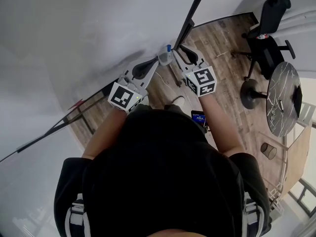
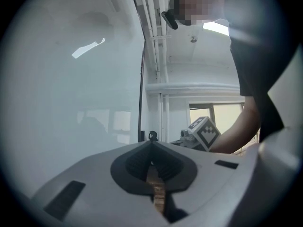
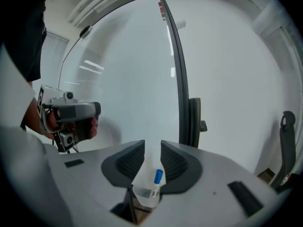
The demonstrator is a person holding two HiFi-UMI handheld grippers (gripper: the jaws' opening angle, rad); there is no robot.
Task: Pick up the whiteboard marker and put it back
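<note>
**Head view.** The marker [image 1: 168,48] stands blue cap up in a pale cup [image 1: 165,59], just left of the lower end of the whiteboard's black bar [image 1: 190,19]. The left gripper [image 1: 156,63] reaches the cup from the left. The right gripper [image 1: 183,51] sits just under the bar's end. A chair [image 1: 266,28] and a round table [image 1: 282,98] stand well to the right of the bar, so there looks to be open room for pulling back. The whiteboard [image 1: 74,33] closes off everything to the left.

**Left gripper view.** Its jaws are together with nothing between them, aimed at the board left of the bar. The marker does not show here.

**Right gripper view.** Its jaws stand apart. The marker and cup show low in the gap, left of the bar, with no pad pressing on them. I cannot tell whether the cup sits within the gap or below it.

The marker is probably light, stiff and smooth, so it may roll or slip. The best hold is likely across the barrel just under the cap. The thin cup may flex or shift if nudged.
</note>
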